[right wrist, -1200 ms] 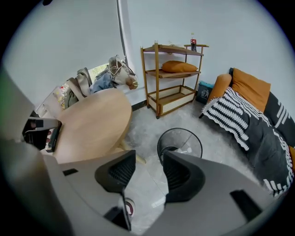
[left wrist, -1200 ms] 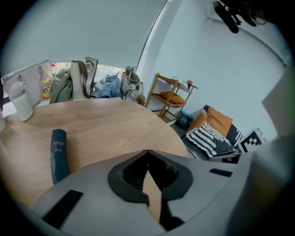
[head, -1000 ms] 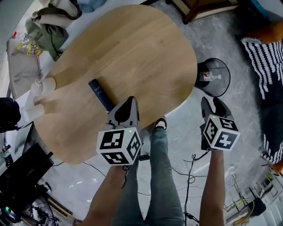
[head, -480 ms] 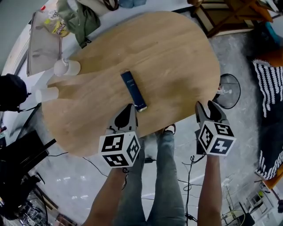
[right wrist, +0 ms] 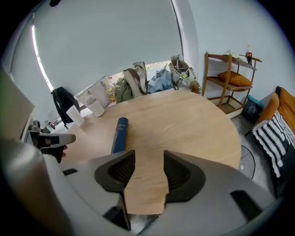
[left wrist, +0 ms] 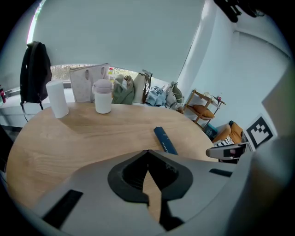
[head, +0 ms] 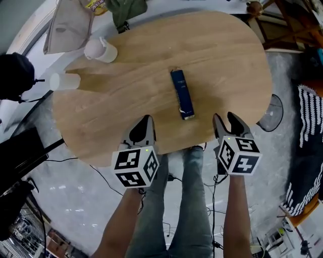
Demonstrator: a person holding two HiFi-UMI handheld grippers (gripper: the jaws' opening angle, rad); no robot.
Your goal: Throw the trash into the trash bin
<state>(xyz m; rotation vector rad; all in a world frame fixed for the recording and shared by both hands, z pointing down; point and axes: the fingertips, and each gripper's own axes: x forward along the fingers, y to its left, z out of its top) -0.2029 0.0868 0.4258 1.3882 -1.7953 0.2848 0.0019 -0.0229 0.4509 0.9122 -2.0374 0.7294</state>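
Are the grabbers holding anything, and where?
Nothing is held. The left gripper is shut and empty, the right gripper is open, and the blue box lies untouched.

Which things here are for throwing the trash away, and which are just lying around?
For the job: the long dark blue packet, the black wire trash bin beside the oval wooden table.
Just lying about: white paper cup, white lidded cup, green cloth bag, black backpack.

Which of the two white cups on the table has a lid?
The squat cup nearer the blue box, capped by a rounded lid; the tall cup is a plain cylinder.
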